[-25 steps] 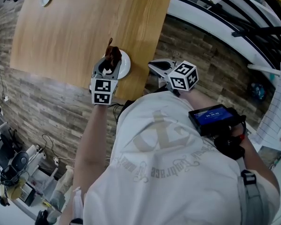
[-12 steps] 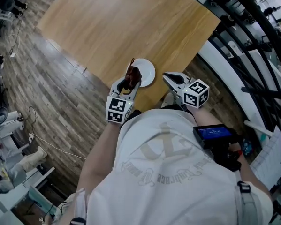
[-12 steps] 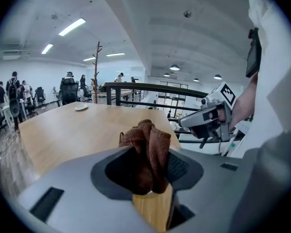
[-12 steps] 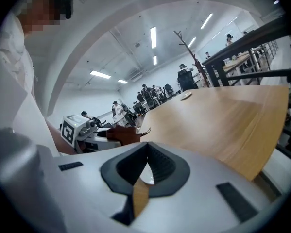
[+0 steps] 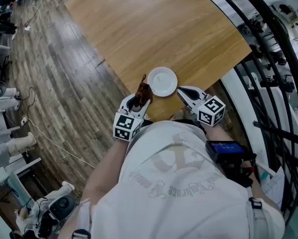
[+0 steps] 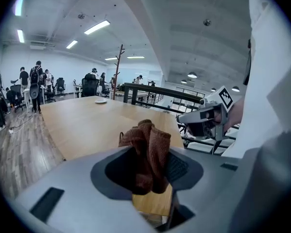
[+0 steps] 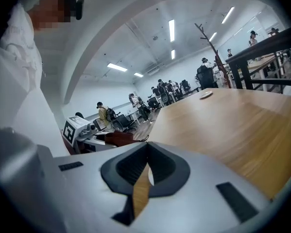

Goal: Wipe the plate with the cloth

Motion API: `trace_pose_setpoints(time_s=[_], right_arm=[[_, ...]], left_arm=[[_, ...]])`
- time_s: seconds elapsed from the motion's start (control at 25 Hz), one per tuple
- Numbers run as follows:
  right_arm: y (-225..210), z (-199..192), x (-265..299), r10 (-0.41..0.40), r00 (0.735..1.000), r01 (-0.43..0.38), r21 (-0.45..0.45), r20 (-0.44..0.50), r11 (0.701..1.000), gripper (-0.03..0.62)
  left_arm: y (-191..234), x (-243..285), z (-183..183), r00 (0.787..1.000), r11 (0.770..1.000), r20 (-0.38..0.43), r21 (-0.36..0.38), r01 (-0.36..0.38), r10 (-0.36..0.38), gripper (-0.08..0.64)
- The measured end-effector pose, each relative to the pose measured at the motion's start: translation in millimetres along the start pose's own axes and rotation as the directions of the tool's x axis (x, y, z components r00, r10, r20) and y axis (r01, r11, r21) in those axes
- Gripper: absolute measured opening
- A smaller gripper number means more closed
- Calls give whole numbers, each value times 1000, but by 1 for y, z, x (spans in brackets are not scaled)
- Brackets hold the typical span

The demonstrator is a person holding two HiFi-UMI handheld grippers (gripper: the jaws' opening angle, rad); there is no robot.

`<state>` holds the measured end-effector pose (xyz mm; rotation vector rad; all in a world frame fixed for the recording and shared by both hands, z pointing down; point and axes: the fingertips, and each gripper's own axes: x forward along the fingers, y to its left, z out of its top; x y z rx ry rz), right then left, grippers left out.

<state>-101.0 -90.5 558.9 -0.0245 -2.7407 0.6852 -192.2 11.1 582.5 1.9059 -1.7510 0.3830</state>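
Cloth (image 6: 147, 149), brown and bunched upright, sits pinched between the jaws of the left gripper (image 5: 140, 97), its folds rising above the dark pads; the person holds it over the near edge of a wooden table (image 5: 139, 29), just left of the white plate (image 5: 162, 81), though contact between cloth and rim cannot be made out; the plate lies flat on the table close to that near edge, between the tips of the two tools; the right gripper (image 5: 182, 91) points at the plate's near right side with its jaws drawn together on nothing, only a thin sliver of tabletop showing between them; a second small plate (image 7: 205, 94) rests at the table's far end; beyond it, people (image 6: 36, 84) stand in an open office beside a coat stand (image 6: 120, 64).
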Motion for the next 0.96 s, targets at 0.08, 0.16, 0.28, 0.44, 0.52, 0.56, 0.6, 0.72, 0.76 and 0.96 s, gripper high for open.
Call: trace_pose_setpoints(time_s=[0.08, 0.16, 0.28, 0.44, 0.52, 0.56, 0.6, 0.72, 0.76, 0.96], right_arm=[[-1, -6, 0, -4, 1000, 4, 6, -8, 1000, 12], [-1, -8, 1, -5, 1000, 5, 9, -10, 1000, 12], [-4, -4, 4, -2, 1000, 2, 7, -5, 1000, 12], [-6, 4, 4, 2, 1000, -2, -3, 6, 1000, 12], [-7, 6, 3, 2, 1000, -2, -5, 9, 1000, 12], [-8, 7, 3, 2, 1000, -2, -5, 11, 1000, 12], [-9, 8, 3, 2, 1000, -2, -5, 13, 1000, 12], [-8, 10, 4, 1, 1000, -1, -7, 19, 1000, 12], [-7, 11, 4, 1, 1000, -1, -7, 22, 1000, 12], [0, 13, 3, 2, 1000, -2, -6, 30, 1000, 12]], left_arm=[[0, -1, -3, 1000, 1000, -2, -6, -4, 4, 170], [1, 1, -3, 1000, 1000, -2, -7, -2, 2, 170], [1, 7, 1, 1000, 1000, -3, -2, 5, -5, 170], [-2, 14, 10, 1000, 1000, -1, 14, 16, -16, 170], [-3, 16, 14, 1000, 1000, 2, 20, 18, -18, 170], [-3, 17, 15, 1000, 1000, 3, 23, 19, -19, 170], [-3, 18, 17, 1000, 1000, 4, 25, 19, -19, 170], [-2, 16, 16, 1000, 999, -1, 28, 18, -18, 170], [-1, 15, 15, 1000, 999, -3, 29, 18, -18, 170], [-1, 9, 12, 1000, 999, -7, 30, 15, -14, 170]])
